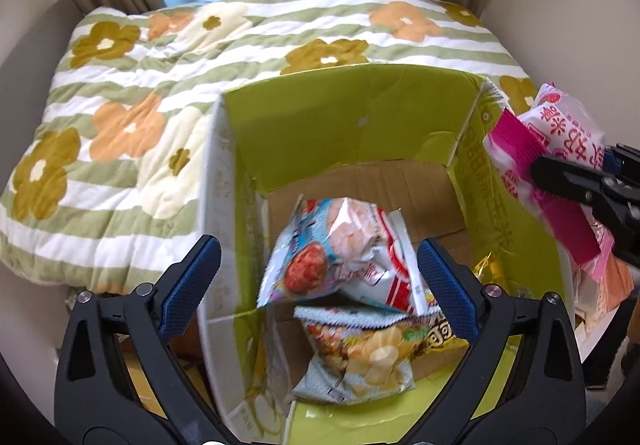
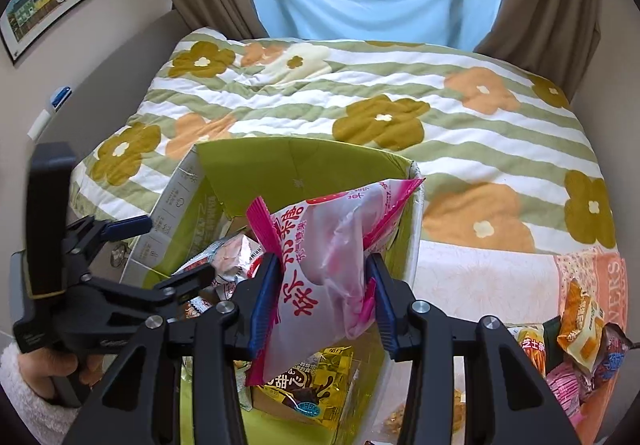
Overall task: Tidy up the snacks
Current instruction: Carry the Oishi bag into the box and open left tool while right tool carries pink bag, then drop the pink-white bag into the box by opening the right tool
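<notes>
Right gripper point(image 2: 324, 299) clamps pink bag point(image 2: 320, 265) over green box point(image 2: 304, 161) on bed. Left gripper point(image 1: 316, 285) spread wide above shrimp bag point(image 1: 340, 253) inside box. Only right view shows loose snacks point(image 2: 580, 337) beside box.

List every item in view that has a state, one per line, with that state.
Green cardboard box: open, flaps up, holding snacks.
Pink-and-white snack bag: clamped, held above the box.
Right gripper: shut on the pink-and-white bag.
Left gripper: open, empty, over the box.
Blue-and-white shrimp chip bag: inside the box, tilted atop others.
Potato chip bag: lying in the box.
</notes>
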Tool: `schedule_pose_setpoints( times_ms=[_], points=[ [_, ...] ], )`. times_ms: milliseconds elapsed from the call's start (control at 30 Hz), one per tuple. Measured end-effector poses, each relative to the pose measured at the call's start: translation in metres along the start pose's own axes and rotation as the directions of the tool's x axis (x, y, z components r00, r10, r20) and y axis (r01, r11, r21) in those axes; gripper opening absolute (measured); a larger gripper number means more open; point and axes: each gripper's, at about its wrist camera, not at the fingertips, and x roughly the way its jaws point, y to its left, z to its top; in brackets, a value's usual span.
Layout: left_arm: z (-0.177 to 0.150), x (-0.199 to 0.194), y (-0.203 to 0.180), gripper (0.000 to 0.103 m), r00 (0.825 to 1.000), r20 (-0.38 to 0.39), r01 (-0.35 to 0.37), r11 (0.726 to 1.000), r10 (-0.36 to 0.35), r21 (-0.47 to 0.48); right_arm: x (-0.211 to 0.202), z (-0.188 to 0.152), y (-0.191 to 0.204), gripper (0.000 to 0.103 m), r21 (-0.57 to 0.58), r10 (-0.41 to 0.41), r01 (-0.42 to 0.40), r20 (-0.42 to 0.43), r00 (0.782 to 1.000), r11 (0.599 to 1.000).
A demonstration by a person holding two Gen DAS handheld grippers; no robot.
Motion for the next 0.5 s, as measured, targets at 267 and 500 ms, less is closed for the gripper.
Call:
schedule_pose_setpoints(
  times_ms=[267, 500],
  points=[
    [-0.023, -0.010, 0.000, 0.098, 0.998, -0.024, -0.056, 0.998, 0.056, -0.013, 0.009, 0.001, 0.006, 0.041, -0.026, 0.018, -0.018, -0.011, 1.000, 1.000],
    [-0.035, -0.016, -0.004, 0.098, 0.999, -0.029, -0.037, 0.998, 0.035, -0.059, 0.021, -0.001, 0.009, 0.047, -0.045, 0.065, -0.066, -0.027, 0.998, 0.997]
  ],
)
